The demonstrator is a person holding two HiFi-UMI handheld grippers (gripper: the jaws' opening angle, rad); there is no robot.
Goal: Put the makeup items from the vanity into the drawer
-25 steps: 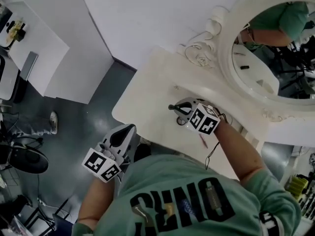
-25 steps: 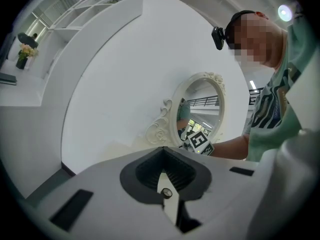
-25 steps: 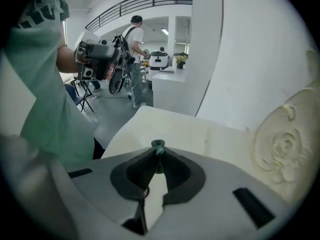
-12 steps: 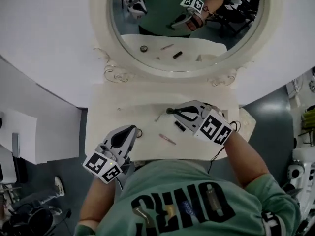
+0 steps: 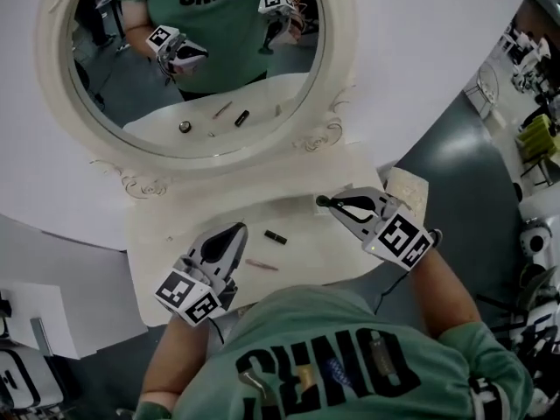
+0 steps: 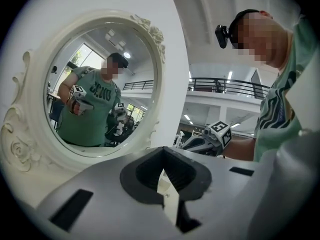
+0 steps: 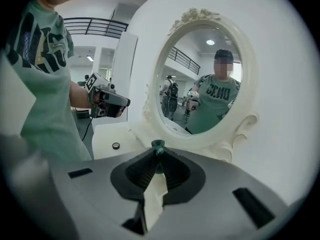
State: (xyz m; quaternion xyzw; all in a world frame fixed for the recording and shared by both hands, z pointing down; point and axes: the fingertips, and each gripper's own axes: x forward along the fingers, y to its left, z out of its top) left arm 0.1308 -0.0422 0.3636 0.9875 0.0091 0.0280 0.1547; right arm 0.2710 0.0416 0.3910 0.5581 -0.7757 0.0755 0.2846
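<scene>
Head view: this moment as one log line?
left gripper shut, empty | right gripper shut on small green item | black tube, pinkish pencil on vanity

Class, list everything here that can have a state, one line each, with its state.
left gripper, fingers together, nothing between them.
right gripper, fingers shut on small green item.
black tube, lying on the vanity.
slim pink stick, lying on the vanity.
small round pot, resting on the vanity.
</scene>
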